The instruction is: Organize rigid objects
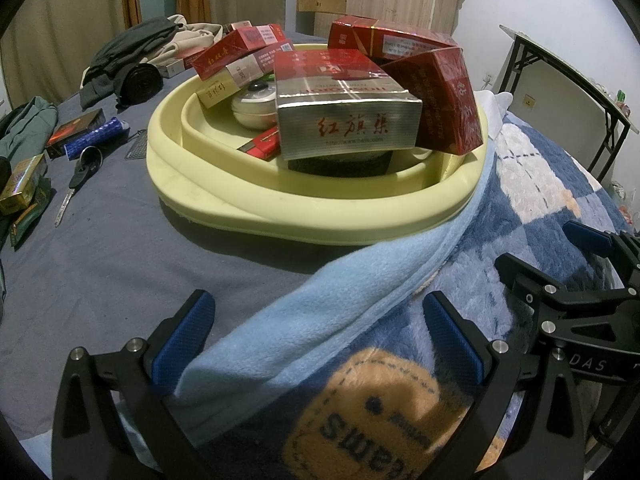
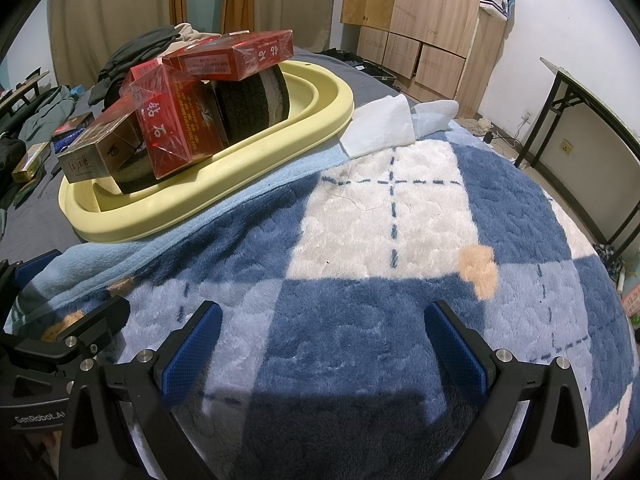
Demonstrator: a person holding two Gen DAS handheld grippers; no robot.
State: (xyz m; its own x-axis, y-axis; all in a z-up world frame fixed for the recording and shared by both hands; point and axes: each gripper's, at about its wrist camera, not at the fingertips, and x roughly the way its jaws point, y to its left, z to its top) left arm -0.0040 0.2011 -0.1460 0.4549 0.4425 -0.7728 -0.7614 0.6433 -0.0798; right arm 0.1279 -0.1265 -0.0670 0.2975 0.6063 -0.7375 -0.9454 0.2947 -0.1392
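A pale yellow basin sits on the bed, piled with red cigarette cartons, a silver-ended carton, a round white tin and a dark sponge roll. The basin also shows in the right wrist view. My left gripper is open and empty, low over the blue blanket in front of the basin. My right gripper is open and empty over the checked blanket, right of the basin. It shows at the right edge of the left wrist view.
Left of the basin lie a key, a blue cylinder, a dark box, a gold box and clothes. White tissues lie behind the basin. A folding table stands right; a wardrobe behind.
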